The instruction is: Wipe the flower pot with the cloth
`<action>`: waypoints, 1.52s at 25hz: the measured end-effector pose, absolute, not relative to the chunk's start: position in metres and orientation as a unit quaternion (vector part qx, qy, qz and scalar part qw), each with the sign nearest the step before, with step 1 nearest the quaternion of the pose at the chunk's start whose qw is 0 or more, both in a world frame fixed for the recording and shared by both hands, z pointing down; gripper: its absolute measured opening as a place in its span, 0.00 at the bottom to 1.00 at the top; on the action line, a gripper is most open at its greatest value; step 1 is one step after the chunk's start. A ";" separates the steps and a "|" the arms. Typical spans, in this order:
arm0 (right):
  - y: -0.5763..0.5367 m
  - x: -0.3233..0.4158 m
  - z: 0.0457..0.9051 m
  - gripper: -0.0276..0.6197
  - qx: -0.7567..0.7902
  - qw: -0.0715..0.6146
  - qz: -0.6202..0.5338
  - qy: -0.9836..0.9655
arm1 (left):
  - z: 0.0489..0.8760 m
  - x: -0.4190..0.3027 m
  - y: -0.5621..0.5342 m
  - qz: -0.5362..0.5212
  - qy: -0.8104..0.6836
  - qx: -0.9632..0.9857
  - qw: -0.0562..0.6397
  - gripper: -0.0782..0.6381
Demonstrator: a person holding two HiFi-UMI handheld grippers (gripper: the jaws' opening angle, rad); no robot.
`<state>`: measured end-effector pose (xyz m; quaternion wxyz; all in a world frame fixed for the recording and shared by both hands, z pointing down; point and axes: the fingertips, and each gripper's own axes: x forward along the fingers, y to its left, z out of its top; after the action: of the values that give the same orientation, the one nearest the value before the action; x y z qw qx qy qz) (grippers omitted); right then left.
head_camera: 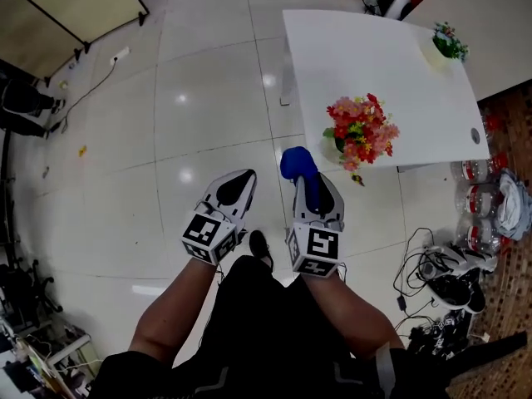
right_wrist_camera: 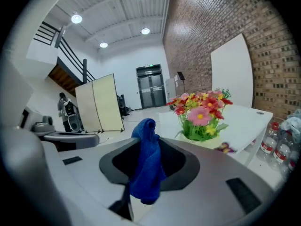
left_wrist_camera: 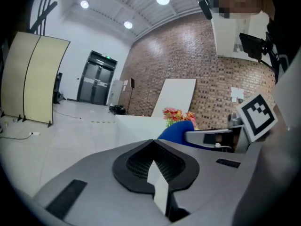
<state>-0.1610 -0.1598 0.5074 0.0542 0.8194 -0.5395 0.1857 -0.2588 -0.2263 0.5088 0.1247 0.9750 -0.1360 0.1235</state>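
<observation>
The flower pot [right_wrist_camera: 202, 141] stands at the near edge of the white table [head_camera: 366, 56], by the corner. A thick bunch of red, pink and yellow flowers [head_camera: 360, 130] spreads over the pot and hides most of it from above. A loose bloom [right_wrist_camera: 225, 148] lies on the table just beside the pot.

The right gripper [head_camera: 309, 181] is off the table's near edge, near the pot but apart from it, over the tiled floor [head_camera: 208, 98]. Its jaws are clamped on a bunched blue cloth [head_camera: 297, 163], which sticks up past the tips and hangs down between them. The left gripper [head_camera: 237, 188] is just beside it, further from the table, its jaws pressed together with nothing between them.

At the table's far corner sits a small plant [head_camera: 447, 41]. Water bottles [head_camera: 472, 198] and tangled cables [head_camera: 432, 264] lie on the floor to the table's right side. A folding screen [head_camera: 75, 7] stands well apart to the table's left.
</observation>
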 end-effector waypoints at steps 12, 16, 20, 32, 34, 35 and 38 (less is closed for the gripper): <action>-0.201 -0.082 0.559 0.19 0.921 0.043 0.205 -0.328 | 0.520 -0.303 -0.249 0.148 -0.091 0.977 0.125 0.11; -0.202 -0.081 0.559 0.19 0.926 0.036 0.210 -0.310 | 0.523 -0.299 -0.249 0.155 -0.074 0.978 0.120 0.11; -0.189 -0.087 0.554 0.19 0.930 0.021 0.216 -0.298 | 0.525 -0.287 -0.247 0.162 -0.049 0.979 0.116 0.11; -0.142 -0.104 0.548 0.19 0.923 0.034 0.204 -0.324 | 0.512 -0.244 -0.203 0.153 0.008 0.982 0.107 0.11; -0.131 -0.105 0.548 0.19 0.922 0.040 0.205 -0.325 | 0.510 -0.242 -0.198 0.151 0.008 0.982 0.109 0.11; -0.126 -0.105 0.548 0.19 0.922 0.042 0.206 -0.325 | 0.508 -0.241 -0.197 0.151 0.007 0.982 0.109 0.11; -0.110 -0.105 0.550 0.19 0.921 0.045 0.211 -0.323 | 0.502 -0.239 -0.194 0.148 0.004 0.983 0.112 0.11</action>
<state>-0.1054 -0.1098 0.5496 0.0450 0.9214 -0.3231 0.2112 -0.2394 -0.1941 0.5025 0.1116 0.9827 0.0042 0.1480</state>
